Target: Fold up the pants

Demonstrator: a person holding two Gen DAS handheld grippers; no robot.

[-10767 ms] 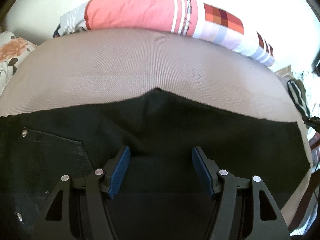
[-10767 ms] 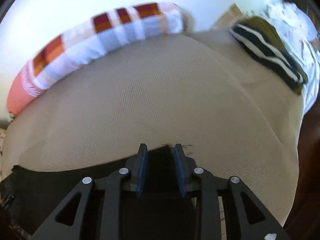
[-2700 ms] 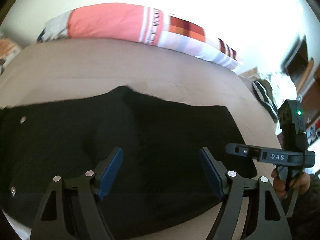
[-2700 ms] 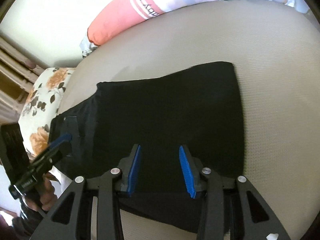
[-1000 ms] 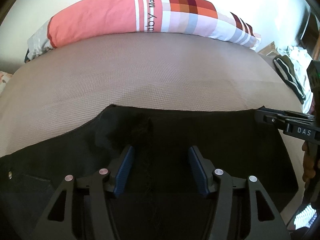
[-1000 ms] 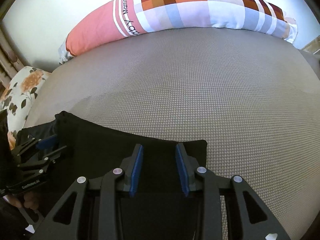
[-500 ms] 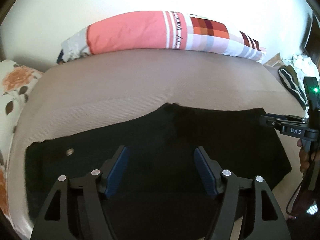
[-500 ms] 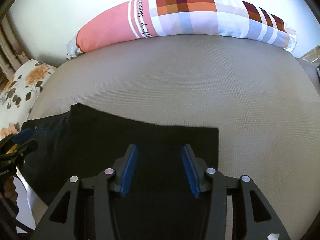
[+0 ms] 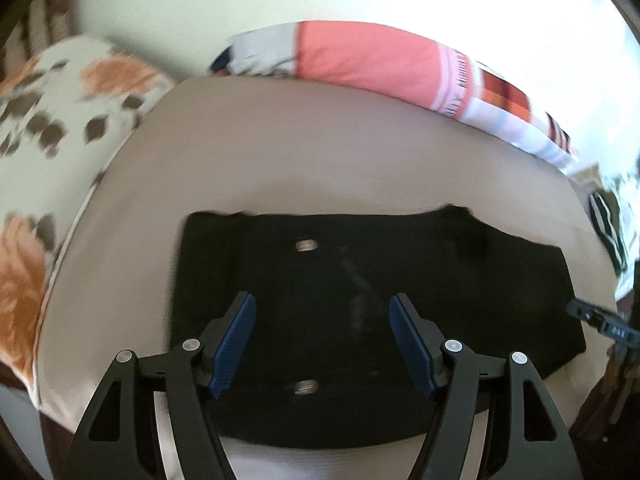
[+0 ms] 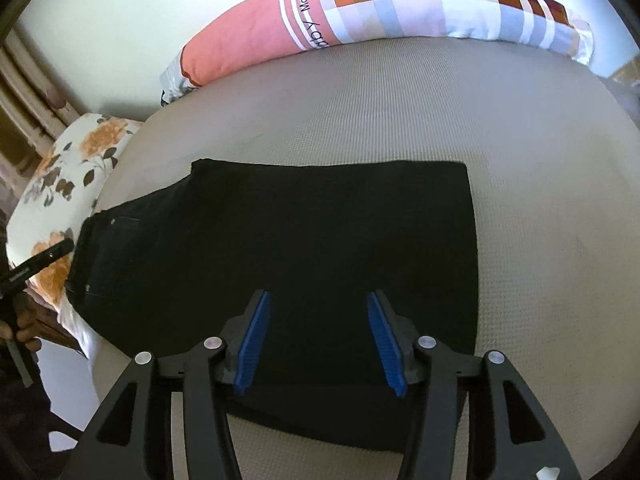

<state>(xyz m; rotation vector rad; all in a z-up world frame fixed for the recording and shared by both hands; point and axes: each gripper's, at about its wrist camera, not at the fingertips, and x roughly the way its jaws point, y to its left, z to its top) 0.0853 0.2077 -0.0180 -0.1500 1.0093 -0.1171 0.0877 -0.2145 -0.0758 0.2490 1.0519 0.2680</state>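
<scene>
Nearest both cameras, the left gripper (image 9: 322, 340) and right gripper (image 10: 316, 340), jaws just widened and empty, hover over the folded black denim pants (image 10: 304, 240) on the beige woven mattress (image 10: 400, 112); next likely regrasp for another fold.

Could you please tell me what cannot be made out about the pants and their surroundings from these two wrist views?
- Layers in the black pants: both views show one dark slab; the layers beneath are hidden.
- Pants' near edge: the left gripper and right gripper cover parts of it in their own views.
- Striped garment: left wrist view, blurred and cut off at the right edge.
- Lettering on the long pillow: only partly legible in the right wrist view, smeared in the left.
</scene>
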